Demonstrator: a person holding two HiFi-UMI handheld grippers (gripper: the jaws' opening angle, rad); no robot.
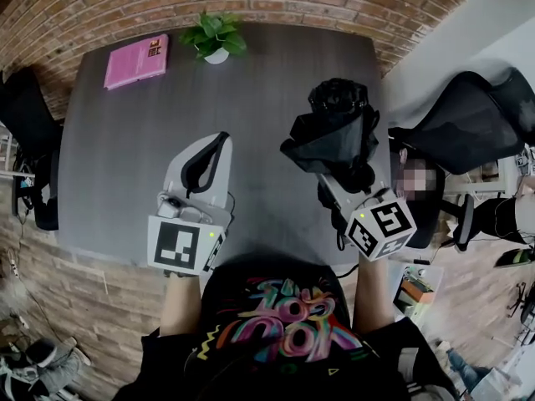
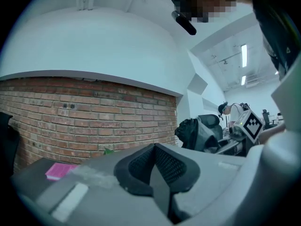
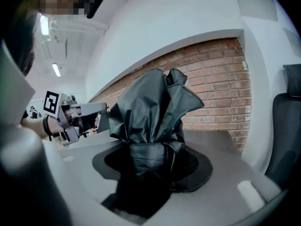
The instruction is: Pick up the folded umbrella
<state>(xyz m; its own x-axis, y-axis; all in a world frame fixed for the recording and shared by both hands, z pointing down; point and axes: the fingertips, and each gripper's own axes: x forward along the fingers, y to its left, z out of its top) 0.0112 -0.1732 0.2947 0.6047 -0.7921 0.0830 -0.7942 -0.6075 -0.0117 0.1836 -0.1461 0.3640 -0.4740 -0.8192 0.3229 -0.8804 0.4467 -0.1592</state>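
Entry: umbrella pick, grasp check.

The right gripper (image 1: 336, 172) is clamped on the folded umbrella (image 1: 334, 124). In the right gripper view both pads press on the lower, cinched part of the bundle (image 3: 150, 102), and the loose canopy folds fan out above the right gripper (image 3: 150, 167). I cannot see the handle or shaft, because fabric covers everything between the jaws.

Position: the umbrella sits in the right gripper over the right side of the dark table (image 1: 125, 157). It looks clear of the surface, tilted up and away from me. The left gripper view confirms it, showing the umbrella (image 2: 190, 132) hanging in open air off to the right.

The left gripper (image 1: 207, 159) has its jaws together with nothing in them. Its own view shows the two black pads meeting at the tips (image 2: 155, 166). It hovers beside the load, well apart from it.

Handling, my judgement:
- The umbrella is light, and one gripper is enough.
- The outside is soft, slick fabric over what should be a stiff core, so the cloth can slide against the pads.
- The best hold is where the bundle is cinched tight, which is roughly where I have it. The flared folds would only crumple.
- It is not fragile, but hard squeezing may bend the ribs.

The pink book (image 1: 136, 60) and the potted plant (image 1: 214, 36) sit at the far edge, out of the way.
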